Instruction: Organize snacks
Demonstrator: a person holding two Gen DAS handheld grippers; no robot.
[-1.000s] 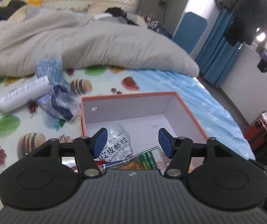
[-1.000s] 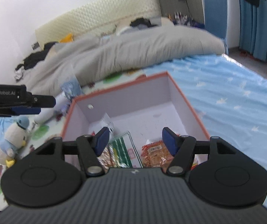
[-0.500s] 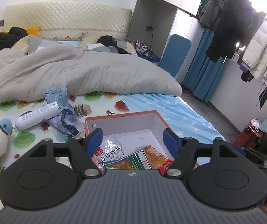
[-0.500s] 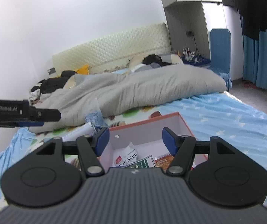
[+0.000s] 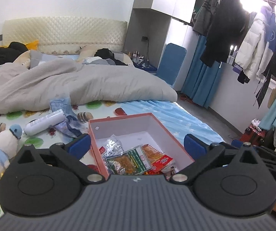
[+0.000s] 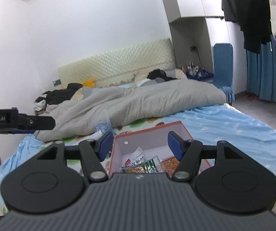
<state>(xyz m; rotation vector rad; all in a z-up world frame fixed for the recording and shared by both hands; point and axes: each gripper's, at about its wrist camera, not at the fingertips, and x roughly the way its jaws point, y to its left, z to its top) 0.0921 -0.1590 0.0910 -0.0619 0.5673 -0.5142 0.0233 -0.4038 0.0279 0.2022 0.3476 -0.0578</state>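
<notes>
An orange-rimmed box (image 5: 126, 118) with a white inside sits on the bed. In it lie a silver snack packet (image 5: 112, 146), a green-edged packet (image 5: 128, 160) and a red and orange packet (image 5: 158, 157). My left gripper (image 5: 137, 147) is open and empty, held above and in front of the box. The box (image 6: 151, 128) and its packets (image 6: 140, 163) also show in the right wrist view. My right gripper (image 6: 140, 144) is open and empty, held high above the box's near side.
A grey duvet (image 5: 76, 82) covers the far bed. A white bottle (image 5: 44, 122), crumpled blue wrapping (image 5: 66, 123) and a plush penguin (image 5: 1, 150) lie left of the box. Coats (image 5: 253, 38) hang at the right. The left gripper's body (image 6: 16, 122) shows at the left.
Both grippers have lifted up and back from the box, so it looks smaller and lower in both views. Both stay open and empty.
</notes>
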